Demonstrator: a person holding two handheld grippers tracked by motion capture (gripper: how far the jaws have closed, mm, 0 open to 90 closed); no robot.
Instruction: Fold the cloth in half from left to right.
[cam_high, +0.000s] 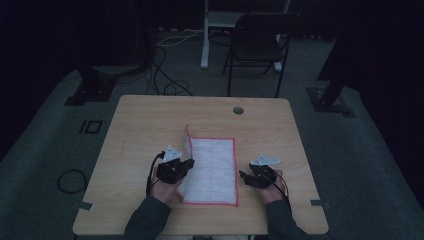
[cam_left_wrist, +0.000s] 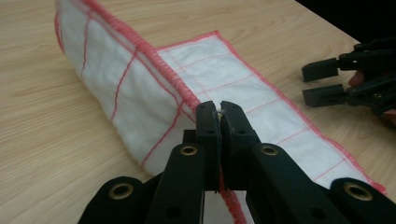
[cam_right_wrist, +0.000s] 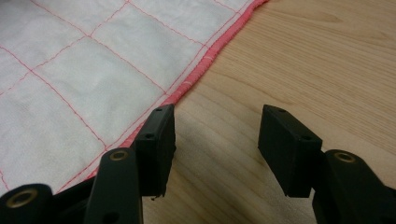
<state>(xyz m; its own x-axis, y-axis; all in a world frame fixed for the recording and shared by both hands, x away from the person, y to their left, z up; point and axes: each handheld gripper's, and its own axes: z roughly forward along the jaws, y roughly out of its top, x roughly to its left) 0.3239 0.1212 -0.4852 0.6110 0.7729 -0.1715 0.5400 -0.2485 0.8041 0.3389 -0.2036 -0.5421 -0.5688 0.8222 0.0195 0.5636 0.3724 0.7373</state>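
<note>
A white cloth (cam_high: 215, 167) with a red hem and red grid lines lies in the middle of the wooden table (cam_high: 140, 125). My left gripper (cam_high: 186, 165) is shut on the cloth's left hem and holds that edge raised off the table, so the cloth (cam_left_wrist: 140, 88) curls over beside the jaws. The pinched hem sits between the left gripper (cam_left_wrist: 218, 109) tips. My right gripper (cam_high: 245, 176) stands open just off the cloth's right edge, low over the wood. In the right gripper view the gripper (cam_right_wrist: 215, 135) has bare table between its jaws, with the cloth (cam_right_wrist: 84, 70) to its left.
A round cable hole (cam_high: 238, 110) sits near the table's far edge. Beyond the table stand a dark folding chair (cam_high: 257, 42) and a white post (cam_high: 205, 35), with cables on the grey floor. The right gripper (cam_left_wrist: 327, 81) shows at the right of the left gripper view.
</note>
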